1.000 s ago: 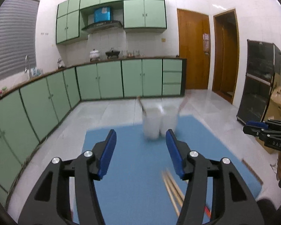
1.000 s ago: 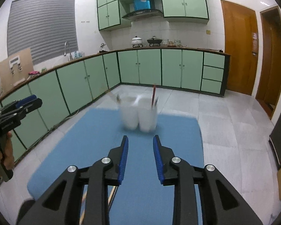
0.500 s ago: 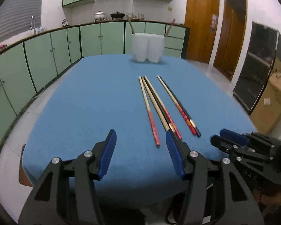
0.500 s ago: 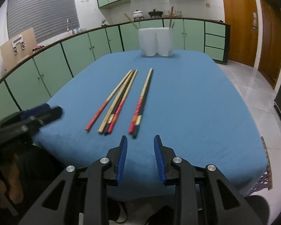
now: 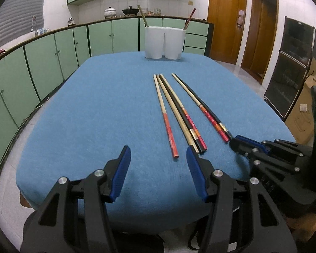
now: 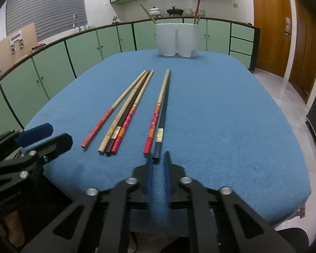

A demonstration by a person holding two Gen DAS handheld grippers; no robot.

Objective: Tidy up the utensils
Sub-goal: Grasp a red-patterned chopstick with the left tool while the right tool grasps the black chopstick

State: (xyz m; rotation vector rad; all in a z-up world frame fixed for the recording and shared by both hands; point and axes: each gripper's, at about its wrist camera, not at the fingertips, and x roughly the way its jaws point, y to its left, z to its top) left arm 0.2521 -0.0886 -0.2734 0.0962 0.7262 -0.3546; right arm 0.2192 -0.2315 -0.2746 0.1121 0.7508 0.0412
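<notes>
Chopsticks (image 6: 126, 109) lie loose on the blue table cover (image 6: 221, 116), six in all, their thick ends toward the near edge. Four lie bunched together on the left: one with a plain red end (image 6: 107, 116), a pale bamboo one, a black one and one with an orange-and-red patterned end. A little to their right lie two more side by side, a red-patterned one (image 6: 158, 111) and a black one (image 6: 163, 113).

The right gripper (image 6: 158, 158) sits low at the near edge, its blue fingers (image 6: 150, 168) drawn in to a narrow slot, not quite shut. Its tips point at the butt of the black chopstick, just short of it; whether they touch it I cannot tell, and nothing is held between them.

The left gripper (image 5: 158, 154) has its blue fingers (image 5: 122, 166) spread wide and empty, above the cloth near the thick ends of the bunched four. Its right finger sits just beside the bamboo and black ends.

At the far edge stands a white twin-cup holder (image 5: 164, 42), with one chopstick leaning out of each cup.
</notes>
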